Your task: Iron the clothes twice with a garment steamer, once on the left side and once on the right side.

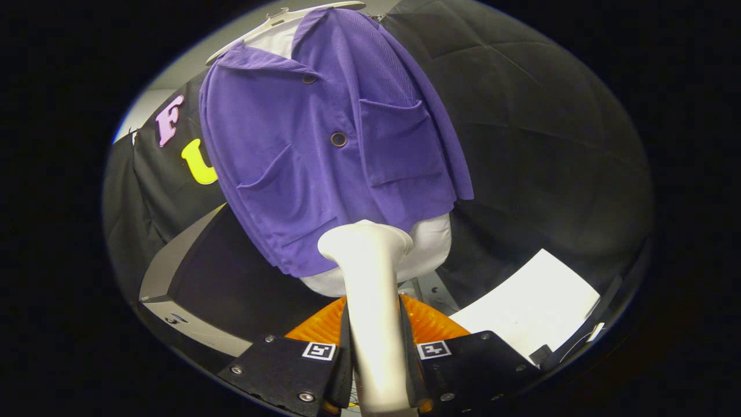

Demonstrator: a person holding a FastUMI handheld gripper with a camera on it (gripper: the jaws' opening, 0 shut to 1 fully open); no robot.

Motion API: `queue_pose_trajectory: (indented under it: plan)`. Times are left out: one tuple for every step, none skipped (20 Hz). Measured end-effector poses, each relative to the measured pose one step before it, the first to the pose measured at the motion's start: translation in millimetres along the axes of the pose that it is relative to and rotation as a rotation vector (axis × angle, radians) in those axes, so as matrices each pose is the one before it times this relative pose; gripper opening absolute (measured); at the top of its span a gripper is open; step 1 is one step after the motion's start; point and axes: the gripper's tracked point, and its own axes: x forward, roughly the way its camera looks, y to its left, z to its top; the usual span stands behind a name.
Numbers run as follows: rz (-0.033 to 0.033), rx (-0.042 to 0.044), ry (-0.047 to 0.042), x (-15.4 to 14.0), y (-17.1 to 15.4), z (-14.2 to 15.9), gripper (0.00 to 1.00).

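Two passes are required; judging by position, none looks finished. Gripper [375, 370] fingers are clamping the garment steamer [370, 289] handle between them, its head sitting just below the hem of the purple jacket [324, 150] hanging ahead on a white hanger [278, 20]. Next: raising head onto one front panel; corduroy-like fabric hanging buttoned, faintly creased

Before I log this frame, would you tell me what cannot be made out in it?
- Steamer head face, gripper view: it points away at the purple jacket, so steam and contact cannot be judged.
- Steamer handle's lower end: cut off between the fingers of the gripper, which is shut on it.
- White garment under the jacket: mostly covered by it.
- Hanger: its hook is cut off.
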Motion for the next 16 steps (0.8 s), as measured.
queue_pose_trajectory:
  plan:
    - [0.02424, 0.00095, -0.00789, -7.59, 9.76, -2.49, 0.37]
    - [0.02136, -0.00238, -0.01068, -8.09, 9.8, -2.93, 0.37]
    - [0.02044, -0.00236, -0.00975, -9.09, 11.57, -0.86, 0.37]
    - [0.02333, -0.00177, -0.01175, -8.15, 13.9, 1.78, 0.36]
    - [0.02419, -0.00489, -0.01126, -8.41, 13.23, 1.01, 0.37]
    - [0.0234, -0.01174, -0.00969, -6.8, 13.08, 1.1, 0.36]
    - [0.03174, -0.01913, -0.01142, -6.8, 14.96, 1.93, 0.37]
    - [0.03684, -0.01821, -0.0108, -5.85, 18.77, 3.37, 0.36]
    - [0.03034, -0.01539, -0.0019, -5.59, 17.16, 2.65, 0.36]
    - [0.03022, -0.02296, -0.00117, -4.17, 18.88, 2.32, 0.36]
    - [0.02418, -0.02216, -0.00103, -4.67, 17.04, 3.69, 0.36]
    - [0.02212, -0.01921, -0.00155, -3.85, 17.91, 2.45, 0.36]
    - [0.02016, -0.01629, -0.0028, -2.13, 19.19, 3.1, 0.37]
    - [0.0154, -0.01433, -0.00701, -0.93, 18.57, 4.51, 0.37]
    - [0.01231, -0.01741, -0.0117, 0.36, 16.7, 6.67, 0.37]
    - [0.01608, -0.02412, -0.01366, 2.83, 17.18, 8.34, 0.37]
